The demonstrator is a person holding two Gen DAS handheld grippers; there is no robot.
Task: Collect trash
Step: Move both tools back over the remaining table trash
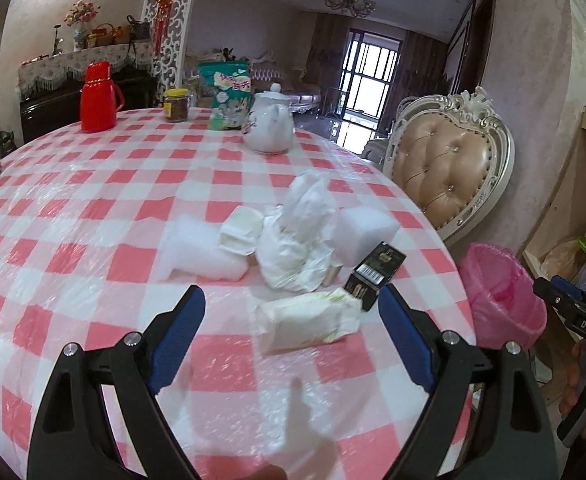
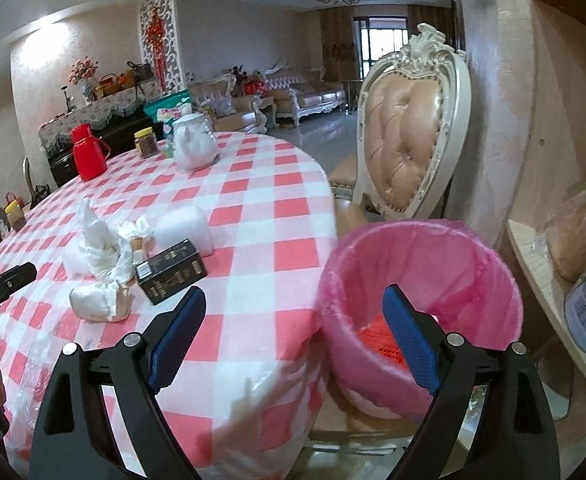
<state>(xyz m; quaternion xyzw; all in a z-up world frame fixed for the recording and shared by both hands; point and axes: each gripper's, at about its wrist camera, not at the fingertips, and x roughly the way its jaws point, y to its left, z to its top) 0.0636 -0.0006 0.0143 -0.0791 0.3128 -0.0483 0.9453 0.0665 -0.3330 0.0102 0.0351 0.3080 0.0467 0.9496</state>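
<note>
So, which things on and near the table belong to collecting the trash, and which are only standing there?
For the job:
- crumpled tissue pack
- black box
- white plastic bag
- white foam pieces
- small white container
- pink-lined bin

Only standing there:
- red thermos
- white teapot
- yellow-lidded jar
- green snack bag
- padded chair

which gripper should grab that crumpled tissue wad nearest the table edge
Left. The left gripper is open, with the tissue wad between its fingers; the right gripper hangs open by the pink bin.
</note>
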